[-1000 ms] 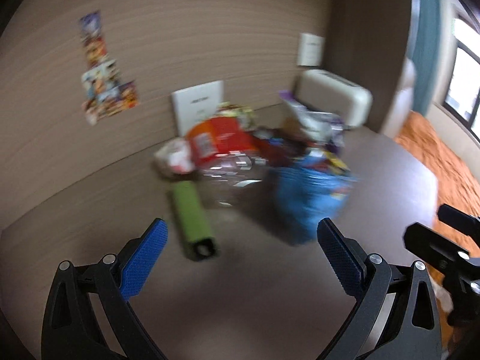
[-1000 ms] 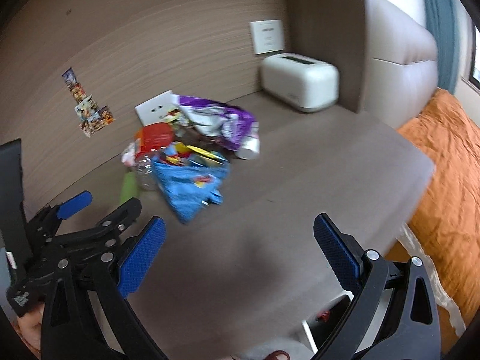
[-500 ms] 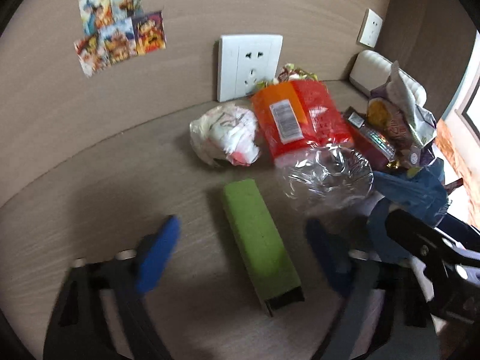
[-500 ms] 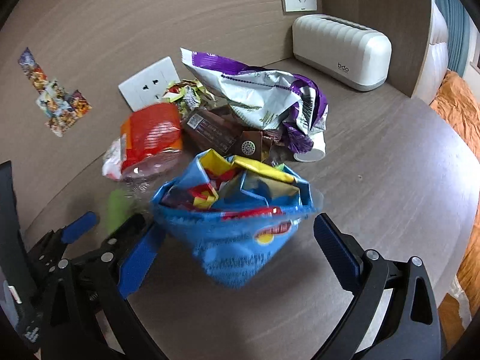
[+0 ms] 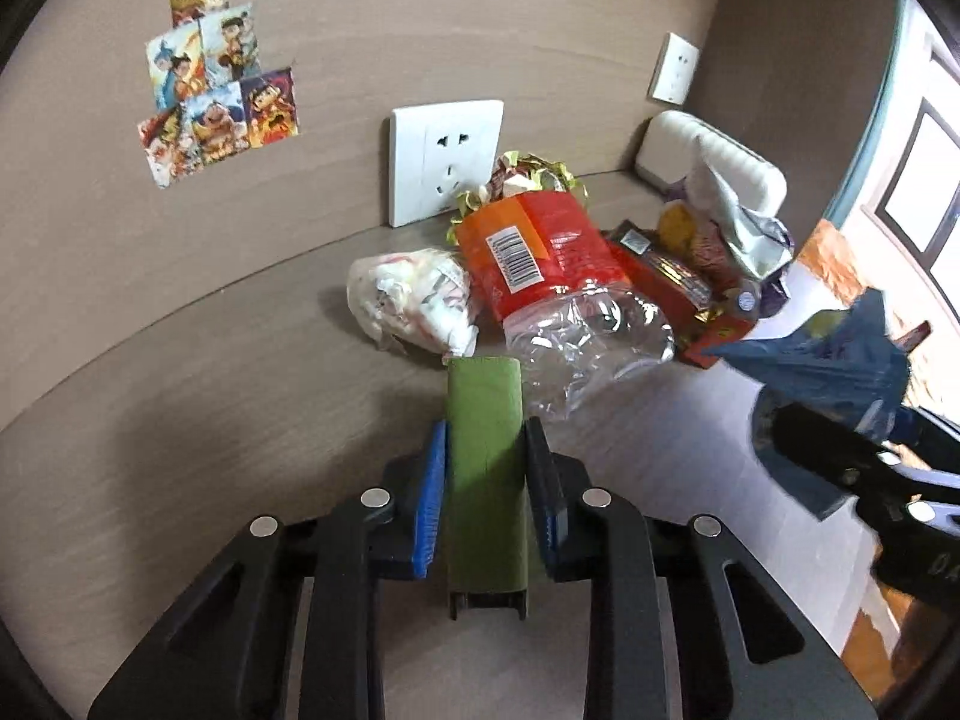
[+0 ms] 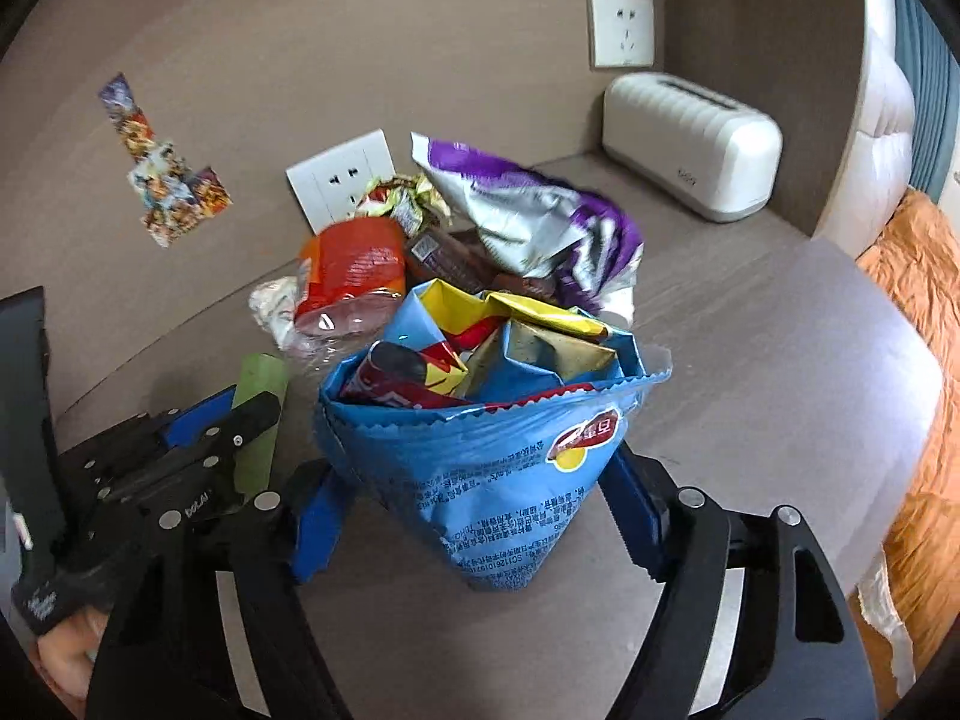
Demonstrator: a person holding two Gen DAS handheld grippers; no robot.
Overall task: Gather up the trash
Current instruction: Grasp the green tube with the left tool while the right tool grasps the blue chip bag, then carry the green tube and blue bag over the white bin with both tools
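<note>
My left gripper [image 5: 486,468] is shut on a long green box [image 5: 485,420] that lies on the brown table [image 5: 180,408]; the box also shows in the right wrist view [image 6: 259,396]. My right gripper [image 6: 480,492] is closed on the sides of an open blue chip bag [image 6: 498,450] stuffed with wrappers. The bag shows at the right of the left wrist view [image 5: 840,360]. Behind lie a crushed clear bottle with a red label [image 5: 558,288], a white crumpled bag [image 5: 414,300], a red-brown wrapper [image 5: 672,282] and a purple-silver bag [image 6: 540,216].
A white toaster [image 6: 690,144] stands at the back right by the wall. White wall sockets [image 5: 444,156] and stickers [image 5: 210,96] are on the wood wall. An orange bedspread [image 6: 924,396] lies beyond the table's right edge.
Both grippers moved in toward the trash pile. The left closed on the green box. The right closed in around the blue chip bag.
</note>
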